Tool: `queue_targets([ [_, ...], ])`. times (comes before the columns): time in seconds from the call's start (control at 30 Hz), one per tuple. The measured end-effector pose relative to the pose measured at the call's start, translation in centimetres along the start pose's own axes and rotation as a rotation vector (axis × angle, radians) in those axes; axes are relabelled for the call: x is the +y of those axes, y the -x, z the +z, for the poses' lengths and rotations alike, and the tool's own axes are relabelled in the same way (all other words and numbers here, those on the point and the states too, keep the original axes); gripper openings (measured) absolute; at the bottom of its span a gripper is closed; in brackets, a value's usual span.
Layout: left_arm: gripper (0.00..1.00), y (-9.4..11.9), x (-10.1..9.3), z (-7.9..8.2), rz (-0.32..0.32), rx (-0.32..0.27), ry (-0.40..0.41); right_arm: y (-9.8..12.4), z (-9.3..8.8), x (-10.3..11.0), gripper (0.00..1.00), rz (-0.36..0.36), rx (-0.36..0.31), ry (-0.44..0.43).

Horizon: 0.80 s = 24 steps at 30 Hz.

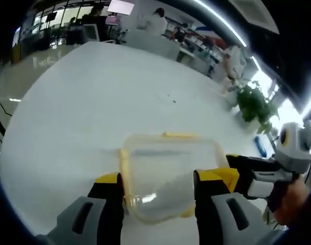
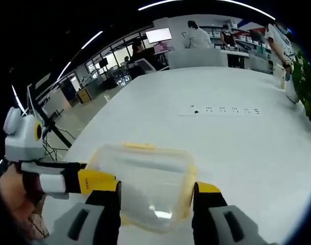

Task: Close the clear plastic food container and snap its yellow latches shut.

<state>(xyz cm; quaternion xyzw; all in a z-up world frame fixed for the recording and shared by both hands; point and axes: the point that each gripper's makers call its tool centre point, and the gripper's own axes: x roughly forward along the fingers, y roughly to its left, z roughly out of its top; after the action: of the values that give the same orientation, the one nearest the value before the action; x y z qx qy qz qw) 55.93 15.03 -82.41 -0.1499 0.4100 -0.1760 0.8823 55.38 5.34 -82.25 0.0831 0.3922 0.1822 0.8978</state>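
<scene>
The clear plastic food container [image 1: 168,178] lies with its lid on, on the white table [image 1: 84,122] in front of you, between your two tools. Your left gripper [image 1: 158,191] stands with jaws spread at the container's near edge, one on each side. Your right gripper [image 2: 156,201] is spread the same way over the opposite edge. The yellow latches [image 1: 180,135] show along the rim; whether they are snapped down is hard to tell. A potted plant [image 1: 256,104] stands far off.
</scene>
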Motion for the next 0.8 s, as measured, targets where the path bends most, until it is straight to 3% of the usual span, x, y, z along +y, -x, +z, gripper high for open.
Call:
queue_targets([
  [0.07,0.49,0.2,0.6,1.1,0.029,-0.063,-0.046,0.1,0.0,-0.6,0.60,-0.032,-0.009,-0.014],
  [0.13,0.46,0.5,0.9,1.3,0.030,-0.065,-0.028,0.1,0.1,-1.1,0.67,-0.036,-0.024,-0.040],
  [0.23,0.58,0.6,1.2,1.8,0.009,-0.096,0.027,0.2,0.7,-1.3,0.72,-0.014,-0.062,-0.060],
  [0.3,0.65,0.8,1.5,2.1,0.011,-0.120,0.023,0.2,1.1,-1.5,0.77,-0.010,-0.085,-0.061],
  [0.33,0.67,0.7,1.5,2.7,0.002,-0.162,-0.008,0.1,1.4,-1.5,0.80,-0.006,-0.105,-0.069],
  [0.37,0.68,0.7,1.6,2.6,0.003,-0.169,-0.018,0.1,1.5,-1.6,0.85,-0.002,-0.110,-0.076],
  [0.43,0.82,0.2,2.1,1.9,0.011,-0.148,0.013,-0.1,1.9,-1.9,0.99,-0.021,-0.132,-0.078],
  [0.47,0.91,0.0,2.0,1.8,0.000,-0.146,0.029,-0.1,1.8,-2.2,0.99,-0.034,-0.129,-0.072],
  [0.53,0.99,0.2,2.6,1.8,0.029,-0.162,0.003,0.0,1.9,-2.4,1.00,-0.039,-0.131,-0.087],
  [0.8,0.99,0.5,2.6,1.4,0.035,-0.144,-0.002,0.2,1.7,-1.8,1.00,-0.015,-0.132,-0.118],
])
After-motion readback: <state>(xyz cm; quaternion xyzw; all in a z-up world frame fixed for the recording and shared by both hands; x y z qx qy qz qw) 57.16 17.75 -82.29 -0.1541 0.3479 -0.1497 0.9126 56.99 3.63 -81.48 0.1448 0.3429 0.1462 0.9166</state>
